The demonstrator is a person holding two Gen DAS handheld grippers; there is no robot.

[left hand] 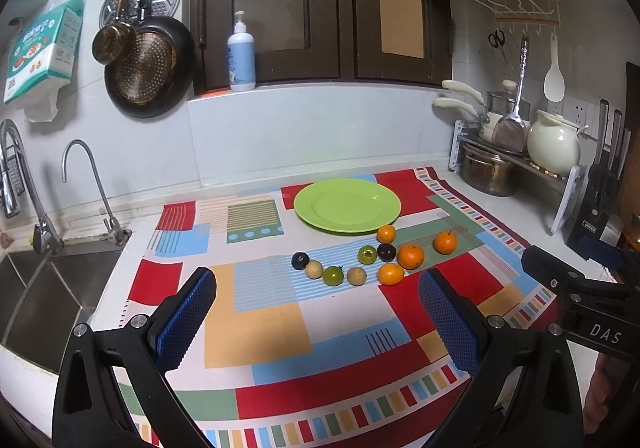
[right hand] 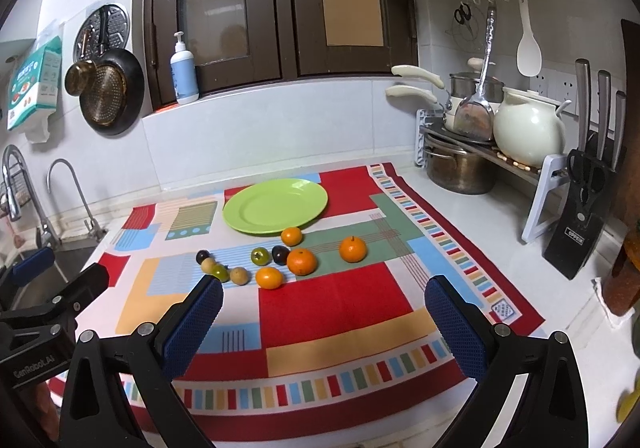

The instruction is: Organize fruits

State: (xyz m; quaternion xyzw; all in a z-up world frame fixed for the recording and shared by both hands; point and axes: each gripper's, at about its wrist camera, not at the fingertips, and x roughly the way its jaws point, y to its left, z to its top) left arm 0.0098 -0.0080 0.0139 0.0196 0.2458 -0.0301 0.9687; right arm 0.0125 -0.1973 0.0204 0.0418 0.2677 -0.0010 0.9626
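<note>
1. The left wrist camera sits just behind the left claw (left hand: 318, 324) and looks forward and down between its spread blue pads at the table (left hand: 132, 244), toward the tiled back wall.
2. The right wrist camera sits the same way behind the right claw (right hand: 324, 332), facing the same wall from a spot further right.
3. Both views are held back from the cloth (left hand: 264, 328), near its front edge, with the fruit beyond the claw tips.
4. Both share the green plate (left hand: 347, 205) (right hand: 275, 206), the fruit, the faucets and the pot rack; each catches the other claw at its edge.
</note>
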